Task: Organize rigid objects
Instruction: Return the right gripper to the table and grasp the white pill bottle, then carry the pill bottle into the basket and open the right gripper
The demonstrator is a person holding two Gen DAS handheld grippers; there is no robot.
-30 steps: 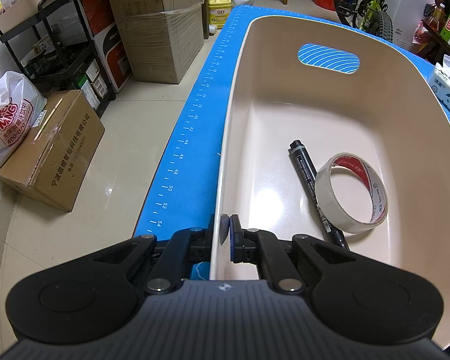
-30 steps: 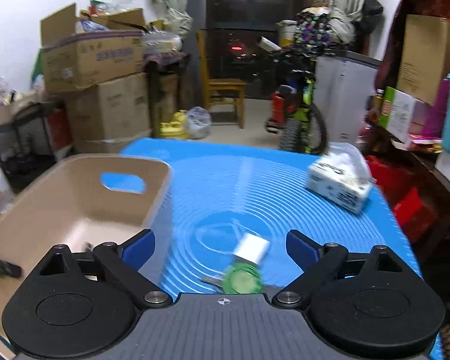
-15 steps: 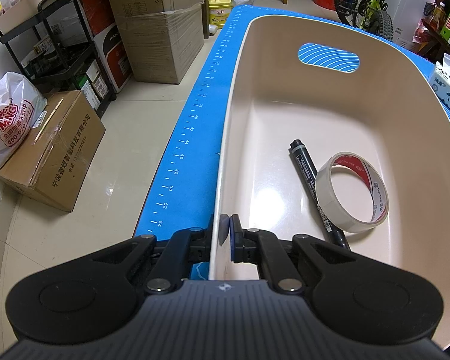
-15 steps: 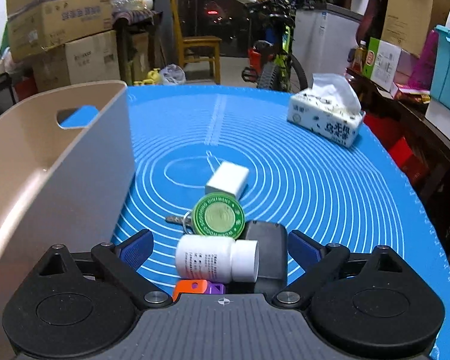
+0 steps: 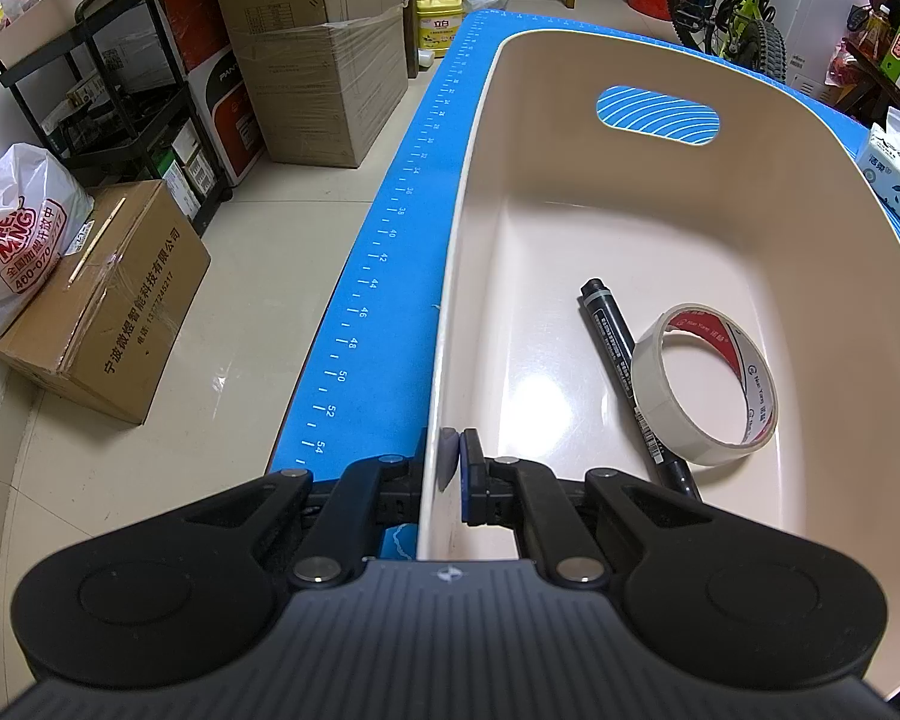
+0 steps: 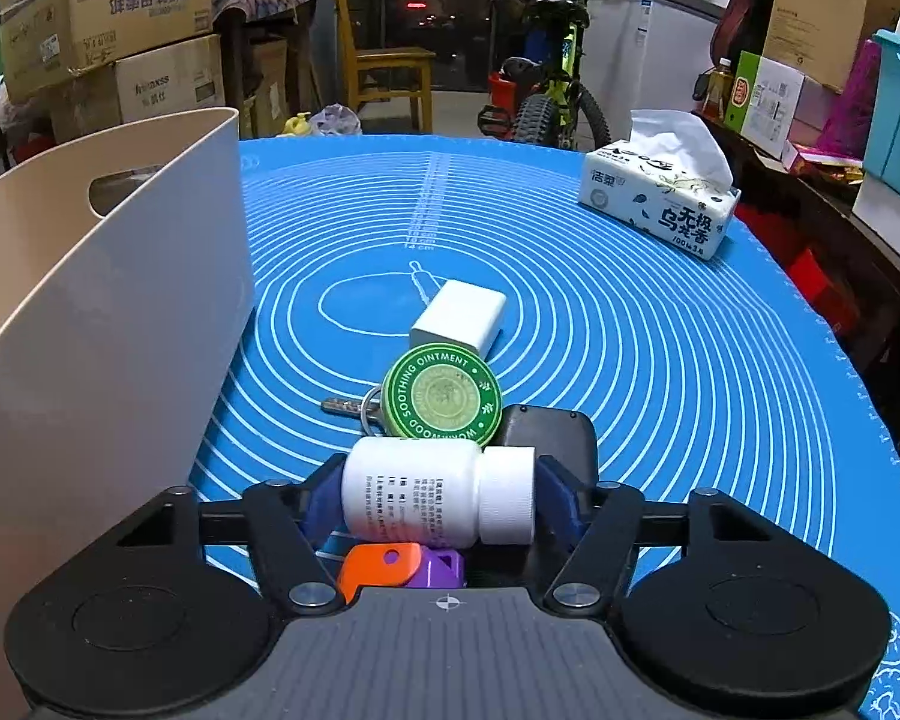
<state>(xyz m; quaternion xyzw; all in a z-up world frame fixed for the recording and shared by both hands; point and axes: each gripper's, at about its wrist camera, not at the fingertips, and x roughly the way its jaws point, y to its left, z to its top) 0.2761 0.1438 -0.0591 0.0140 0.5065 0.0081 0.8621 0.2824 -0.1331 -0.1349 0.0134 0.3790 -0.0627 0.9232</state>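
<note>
The left gripper is clenched on the near rim of the beige bin; ahead of it inside lie a black marker and a tape roll. The right gripper grasps a white pill bottle lying sideways, with a green ointment tin just beyond on the counter

Glossy pale tiled floor, stacked cardboard boxes, wooden chair, parked bicycle.
</note>
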